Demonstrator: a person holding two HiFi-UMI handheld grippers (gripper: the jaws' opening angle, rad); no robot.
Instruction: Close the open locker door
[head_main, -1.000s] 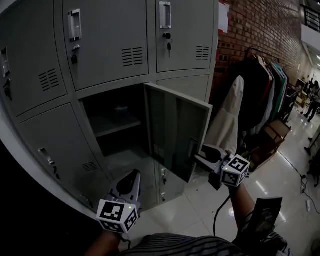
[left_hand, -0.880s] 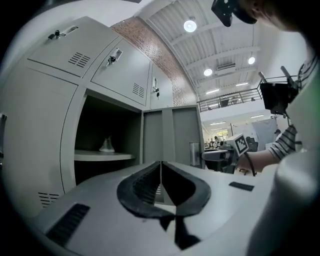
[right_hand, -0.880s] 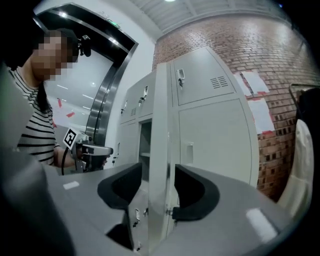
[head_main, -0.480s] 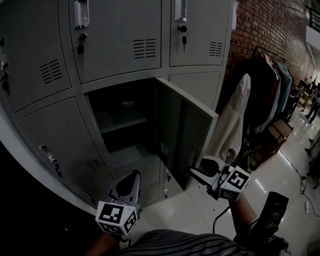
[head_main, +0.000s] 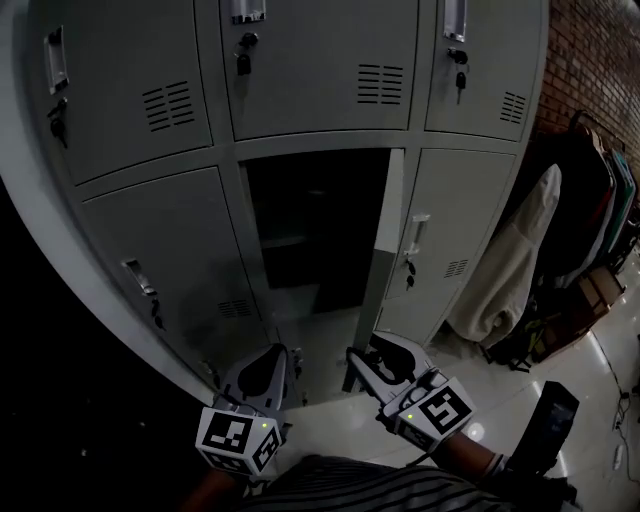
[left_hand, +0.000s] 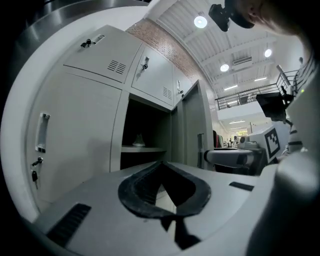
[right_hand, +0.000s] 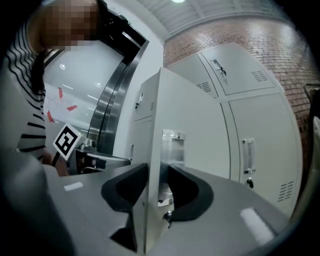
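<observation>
Nearest you, your striped shirt (head_main: 340, 492) filled the bottom edge of the head view, and both grippers reached out from it over the pale tiled floor (head_main: 320, 410). Your left gripper (head_main: 277, 358) hung free, low in front of the lockers, its jaws pressed together at the tips with nothing between them. Just beside it, your right gripper (head_main: 362, 362) pinched the free edge of the locker door (head_main: 386, 240) low down, one pad on each face, and the door's recessed pull (right_hand: 172, 145) sat right above the outer pad. The door stood wide open, roughly square to the cabinet and edge-on to you, at the right side of the dark open compartment (head_main: 315, 220). Inside, a shelf (left_hand: 137, 148) crossed the compartment and carried a small pale object (left_hand: 138, 140) that you could not have identified from here. Around it the grey locker bank (head_main: 300, 70) showed only closed doors, some with keys (head_main: 243, 62) hanging in their locks. Farthest right, a white garment (head_main: 515, 260) hung among darker clothes in front of the brick wall (head_main: 590, 70).
</observation>
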